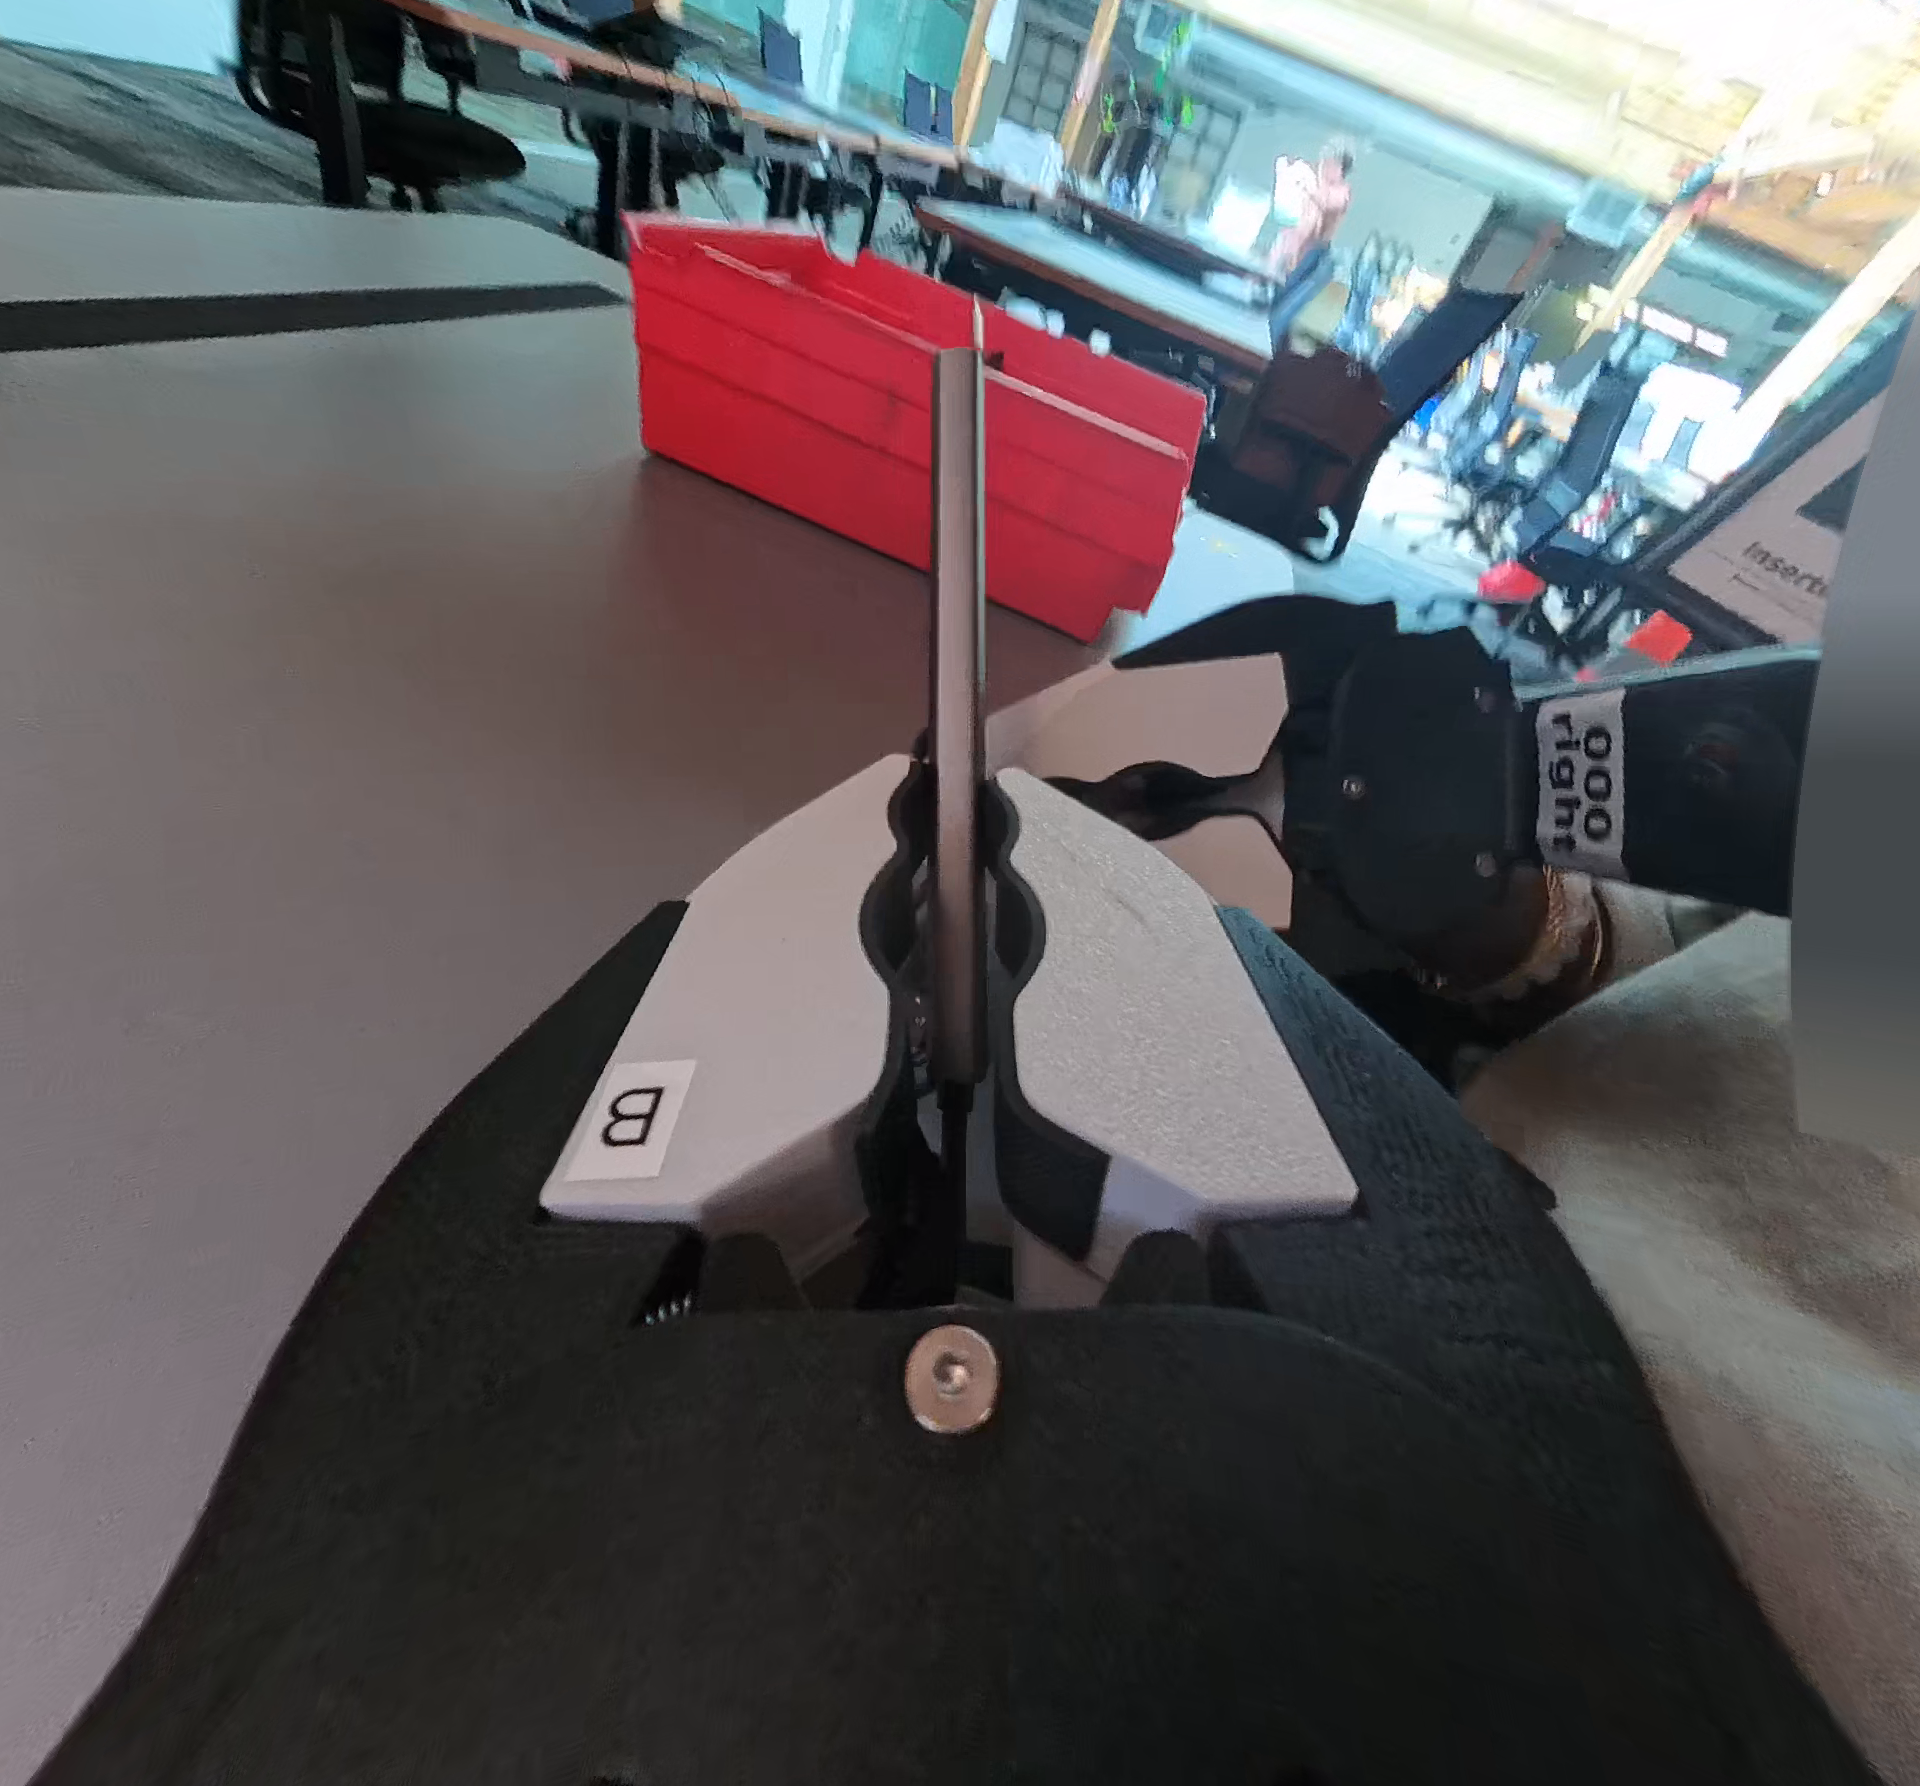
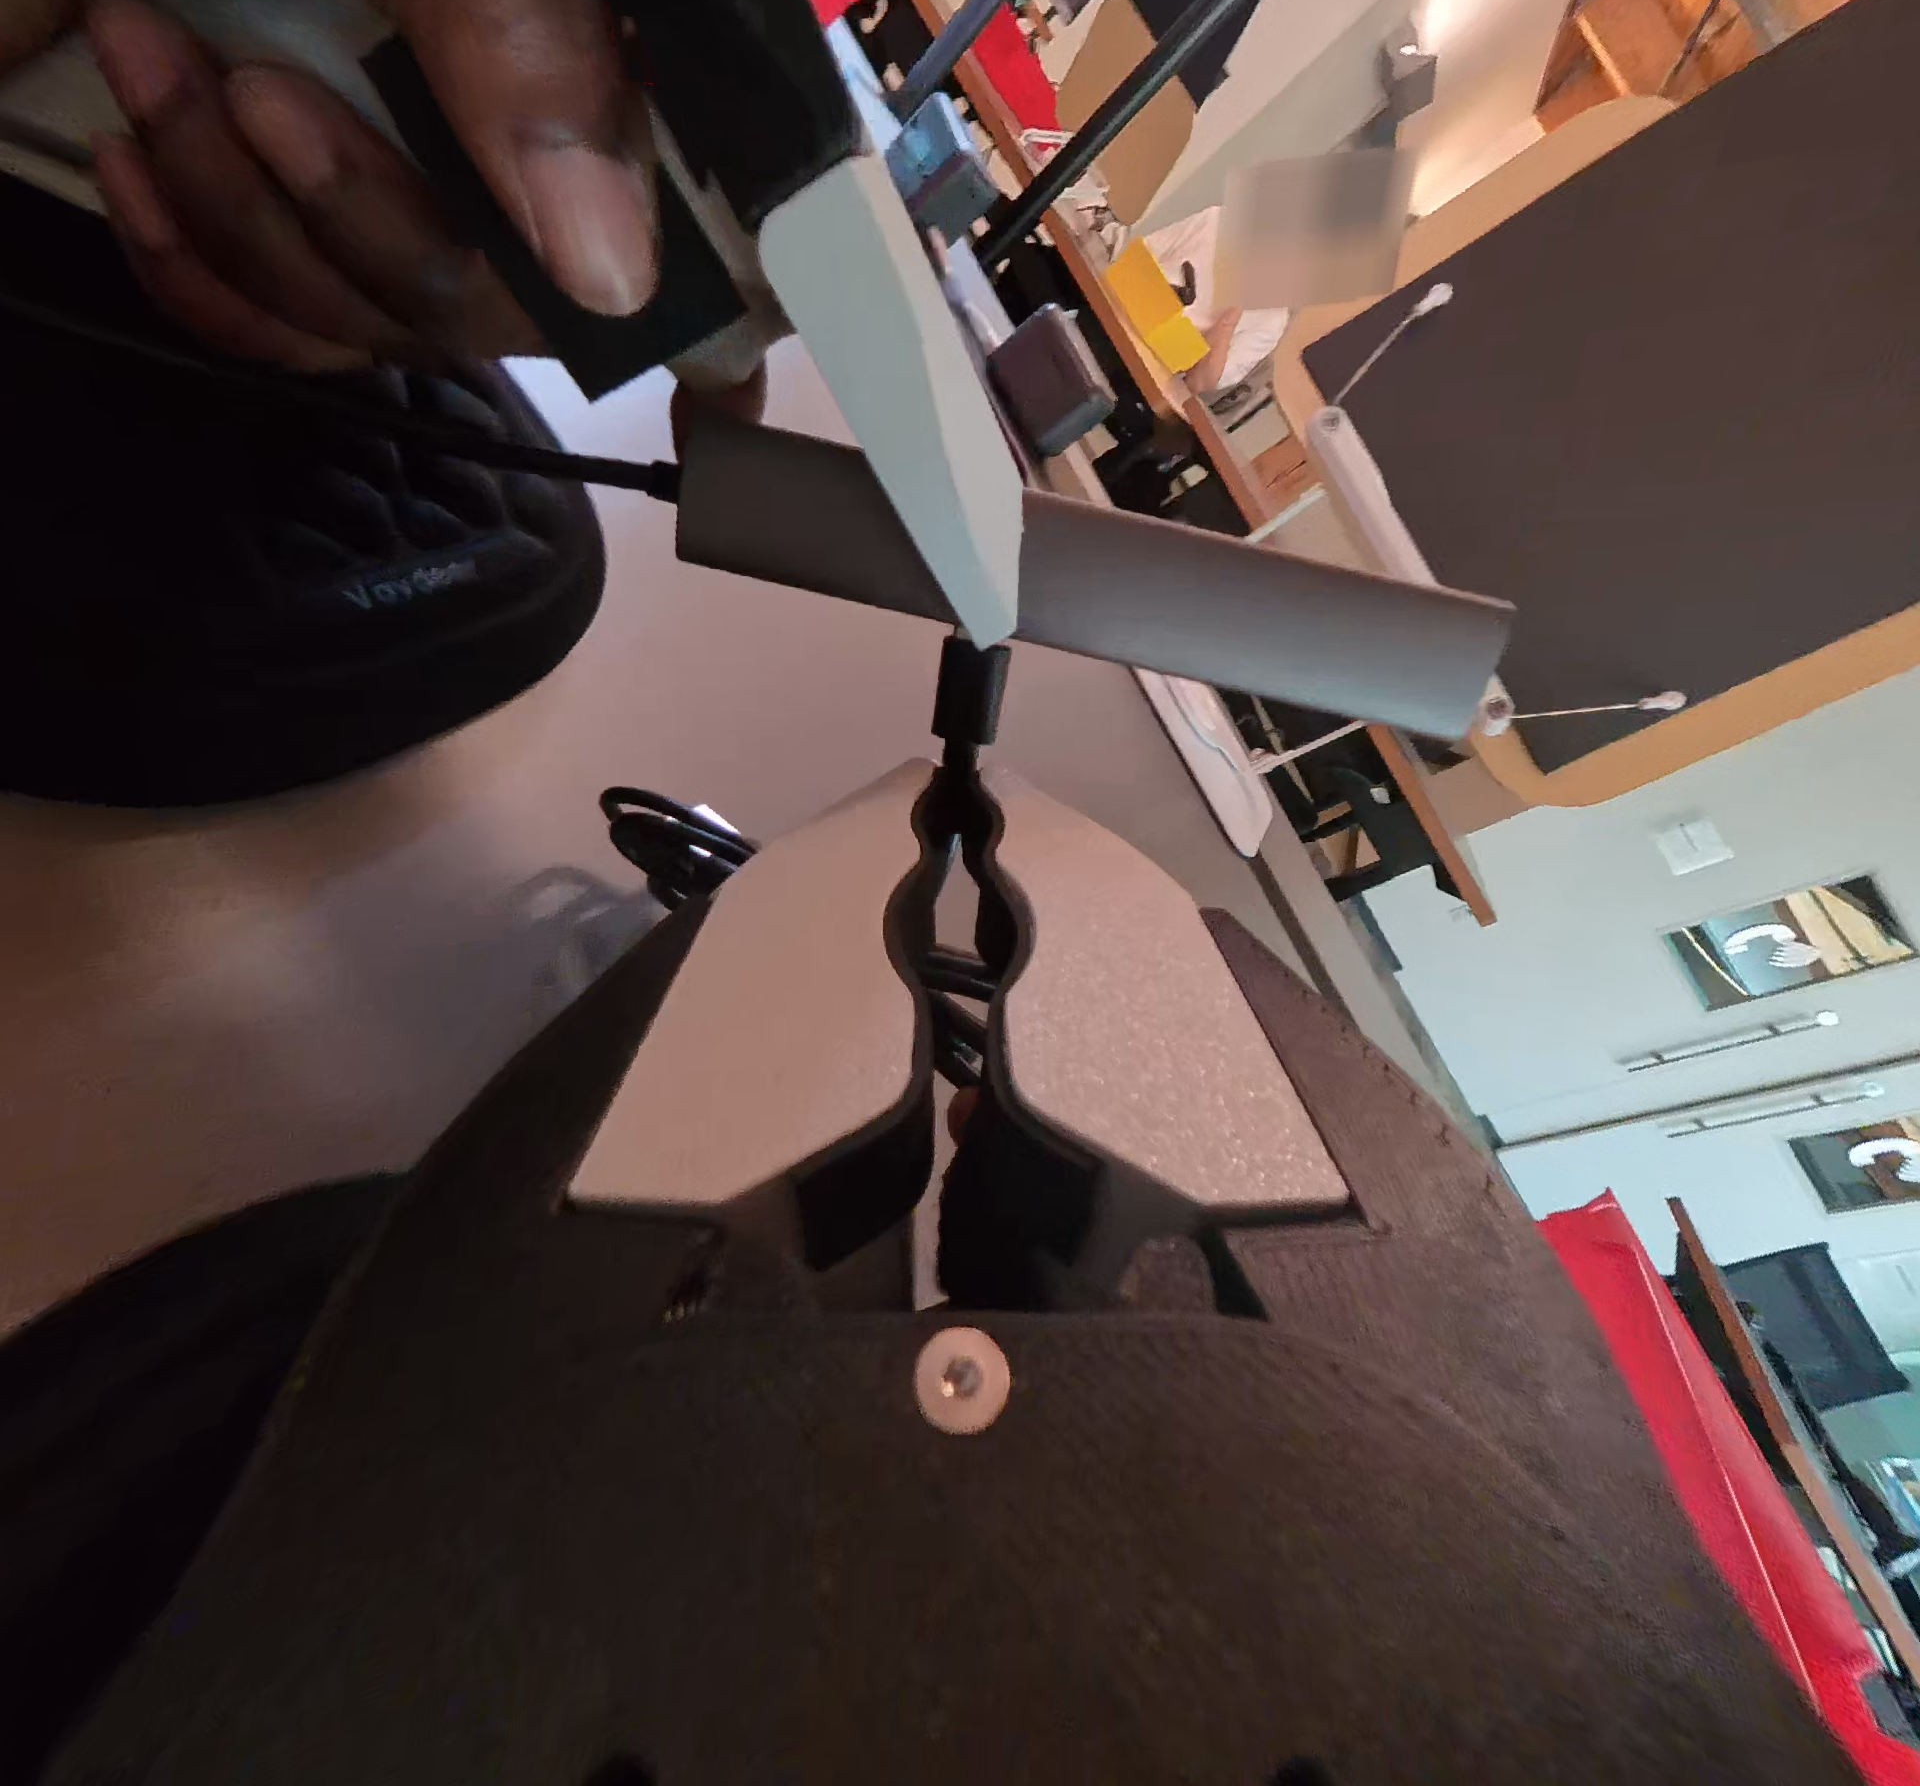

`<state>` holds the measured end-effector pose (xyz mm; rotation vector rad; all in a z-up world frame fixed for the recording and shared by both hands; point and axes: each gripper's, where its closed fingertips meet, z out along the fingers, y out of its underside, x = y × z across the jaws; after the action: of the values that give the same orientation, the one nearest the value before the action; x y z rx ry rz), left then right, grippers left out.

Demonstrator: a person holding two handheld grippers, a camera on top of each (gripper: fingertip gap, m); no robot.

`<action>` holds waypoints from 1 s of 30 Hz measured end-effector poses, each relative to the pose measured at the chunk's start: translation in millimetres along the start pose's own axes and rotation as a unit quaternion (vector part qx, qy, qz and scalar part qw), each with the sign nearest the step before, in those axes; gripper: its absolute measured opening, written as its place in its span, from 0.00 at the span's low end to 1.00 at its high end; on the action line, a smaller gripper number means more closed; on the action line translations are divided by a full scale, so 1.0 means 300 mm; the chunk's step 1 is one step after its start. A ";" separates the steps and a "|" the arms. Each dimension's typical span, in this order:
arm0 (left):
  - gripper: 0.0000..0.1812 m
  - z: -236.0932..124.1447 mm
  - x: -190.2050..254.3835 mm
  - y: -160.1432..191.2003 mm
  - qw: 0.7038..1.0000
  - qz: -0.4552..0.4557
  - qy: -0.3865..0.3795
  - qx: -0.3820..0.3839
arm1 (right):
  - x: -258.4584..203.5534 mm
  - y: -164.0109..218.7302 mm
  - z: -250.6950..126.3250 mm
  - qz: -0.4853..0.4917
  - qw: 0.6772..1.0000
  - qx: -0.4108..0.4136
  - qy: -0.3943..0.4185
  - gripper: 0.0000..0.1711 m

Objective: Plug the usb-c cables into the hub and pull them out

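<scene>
Daylight floods the far hall in the left wrist view, so the upper right is blown out to near white, while the grey table [image 1: 312, 697] takes a soft, even sheen. The red bin [image 1: 894, 427] and the desks behind it are smeared with motion blur; the left gripper [image 1: 956, 801] close to the lens is sharper. Straight lines bow toward the edges (wide-angle lens). The right wrist view is dimmer and warmer: the right gripper [image 2: 961, 801] lies in shade, the hand [image 2: 343, 105] at upper left is soft and shadowed, and the hub [image 2: 1195, 604] catches pale light along its flat side. A mosaic patch sits in the background.
</scene>
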<state>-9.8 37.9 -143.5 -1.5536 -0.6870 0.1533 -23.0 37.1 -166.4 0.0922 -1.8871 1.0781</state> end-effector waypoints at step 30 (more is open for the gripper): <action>0.05 0.007 -0.022 0.023 0.998 0.026 -0.047 -0.032 | 0.005 -0.016 0.036 -0.014 0.998 -0.038 0.042 0.06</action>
<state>-13.8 36.6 -152.2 -1.6334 -0.7315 0.2464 -28.9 27.1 -164.2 0.0279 -1.8433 0.9747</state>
